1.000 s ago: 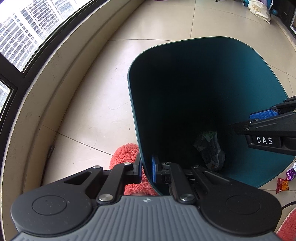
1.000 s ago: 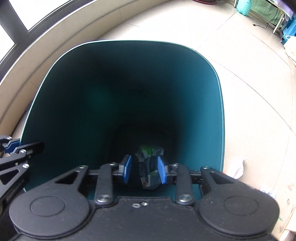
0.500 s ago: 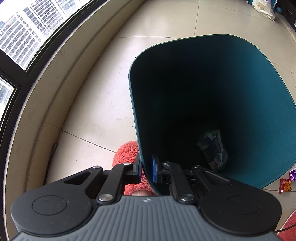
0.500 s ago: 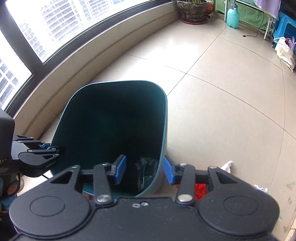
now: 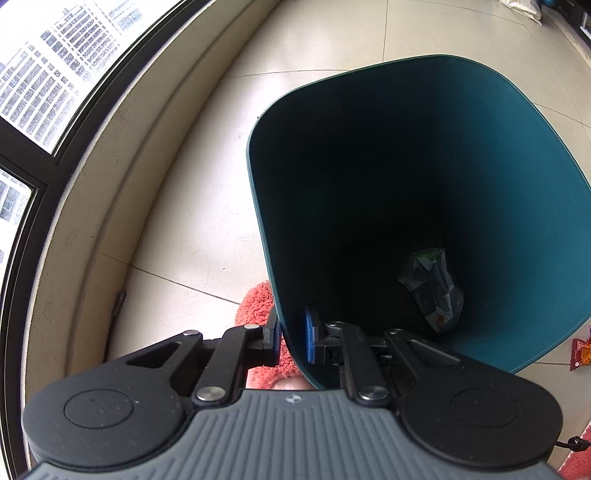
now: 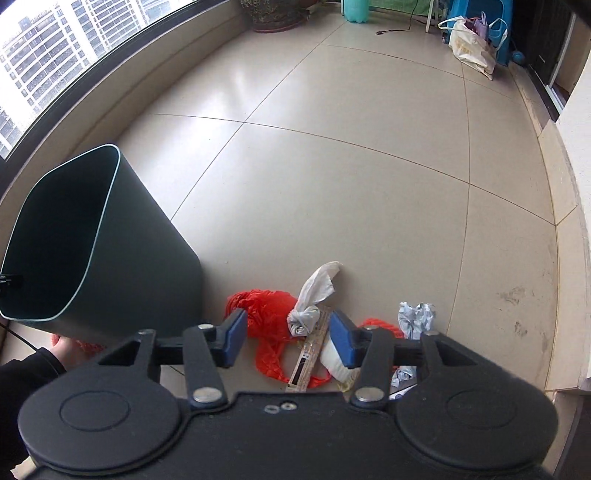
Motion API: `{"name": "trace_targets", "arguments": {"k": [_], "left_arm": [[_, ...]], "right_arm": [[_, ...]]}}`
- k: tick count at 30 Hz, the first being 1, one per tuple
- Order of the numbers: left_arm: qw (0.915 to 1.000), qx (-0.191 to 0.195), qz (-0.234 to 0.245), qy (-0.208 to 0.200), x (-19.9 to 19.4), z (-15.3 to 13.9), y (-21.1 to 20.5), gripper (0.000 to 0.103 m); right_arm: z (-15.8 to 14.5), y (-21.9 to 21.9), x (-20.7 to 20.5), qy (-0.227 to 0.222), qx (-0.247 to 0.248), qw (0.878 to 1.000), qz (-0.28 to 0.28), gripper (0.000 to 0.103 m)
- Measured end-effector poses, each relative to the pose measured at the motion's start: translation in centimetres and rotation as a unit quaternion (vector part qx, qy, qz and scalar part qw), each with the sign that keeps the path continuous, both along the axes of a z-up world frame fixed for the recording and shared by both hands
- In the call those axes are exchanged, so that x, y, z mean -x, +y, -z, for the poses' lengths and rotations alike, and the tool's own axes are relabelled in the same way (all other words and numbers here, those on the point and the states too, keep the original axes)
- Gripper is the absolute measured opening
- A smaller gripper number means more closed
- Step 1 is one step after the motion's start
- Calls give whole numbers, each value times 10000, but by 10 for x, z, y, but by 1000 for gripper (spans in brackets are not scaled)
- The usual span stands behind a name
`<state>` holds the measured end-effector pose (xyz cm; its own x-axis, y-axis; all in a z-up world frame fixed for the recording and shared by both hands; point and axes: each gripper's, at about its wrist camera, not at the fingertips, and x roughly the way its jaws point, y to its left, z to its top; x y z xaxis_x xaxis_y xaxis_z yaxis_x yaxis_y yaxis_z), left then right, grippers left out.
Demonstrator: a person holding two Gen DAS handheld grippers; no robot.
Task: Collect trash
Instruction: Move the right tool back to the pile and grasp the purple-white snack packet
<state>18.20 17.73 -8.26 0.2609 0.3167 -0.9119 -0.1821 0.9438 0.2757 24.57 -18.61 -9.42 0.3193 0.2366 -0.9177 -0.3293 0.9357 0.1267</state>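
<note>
My left gripper [image 5: 291,341] is shut on the near wall of the teal trash bin [image 5: 498,166], one pad inside and one outside. A dark crumpled wrapper [image 5: 432,291] lies at the bin's bottom. In the right wrist view the bin [image 6: 140,258] stands tilted at the left. My right gripper [image 6: 288,334] hangs over a pile of trash on the floor, its jaws opening with nothing held. Below it lie a red plastic bag [image 6: 269,314], a knotted white bag [image 6: 314,291], a printed paper strip [image 6: 308,358] and crumpled silvery paper [image 6: 415,317].
A fluffy red slipper [image 5: 255,302] sits under the bin's near edge. A small red snack wrapper [image 5: 580,352] lies right of the bin. A curved window ledge [image 6: 122,88] runs along the left. Bags [image 6: 472,48] and a plant pot [image 6: 273,14] stand far off.
My right gripper came out of the bin, leaving the dark wrapper inside, and swung right over the floor trash with its jaws wider. The left gripper kept its grip on the bin.
</note>
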Motion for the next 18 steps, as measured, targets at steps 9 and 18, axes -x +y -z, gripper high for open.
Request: {"name": "trace_targets", "arguments": {"k": [9,18], "left_arm": [[9975,-127,695,-68,9,2,-3,13],[9936,-352,1066,-142,12,7,-8,14]], "right_arm": [[75,-76,-1,643,467,9950,602,62],[162,-122,-10,1412,1235,9628,1947,75]]}}
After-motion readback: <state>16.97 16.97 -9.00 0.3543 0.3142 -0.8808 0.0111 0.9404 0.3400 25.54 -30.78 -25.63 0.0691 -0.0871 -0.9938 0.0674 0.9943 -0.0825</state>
